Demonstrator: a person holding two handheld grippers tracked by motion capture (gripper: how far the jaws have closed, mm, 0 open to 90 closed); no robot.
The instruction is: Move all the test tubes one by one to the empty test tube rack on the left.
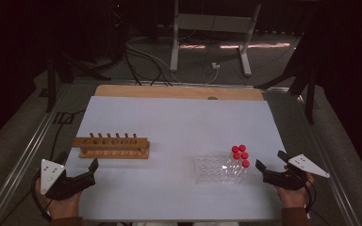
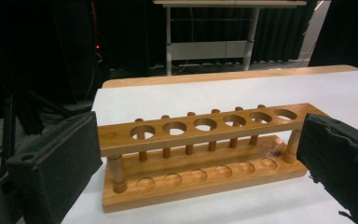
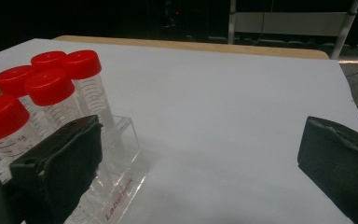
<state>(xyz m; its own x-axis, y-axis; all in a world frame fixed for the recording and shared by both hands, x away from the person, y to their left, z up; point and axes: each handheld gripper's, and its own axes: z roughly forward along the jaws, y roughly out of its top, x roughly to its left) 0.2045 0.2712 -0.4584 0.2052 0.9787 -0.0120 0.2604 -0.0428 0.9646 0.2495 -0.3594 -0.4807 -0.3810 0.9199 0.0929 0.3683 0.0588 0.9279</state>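
Wooden and empty, the tube stand (image 1: 111, 146) sat at nine o'clock on the white desk (image 1: 179, 122), just ahead of our left claw (image 1: 82, 176), whose jaws stood wide apart with nothing between them. In the left gripper view the stand (image 2: 200, 154) lay between those jaws, untouched. At four o'clock, five red-capped tubes (image 1: 240, 154) stood in a clear plastic rack (image 1: 214, 169). Our right claw (image 1: 271, 167) hovered just beside that rack (image 3: 116, 186), also open and holding nothing.
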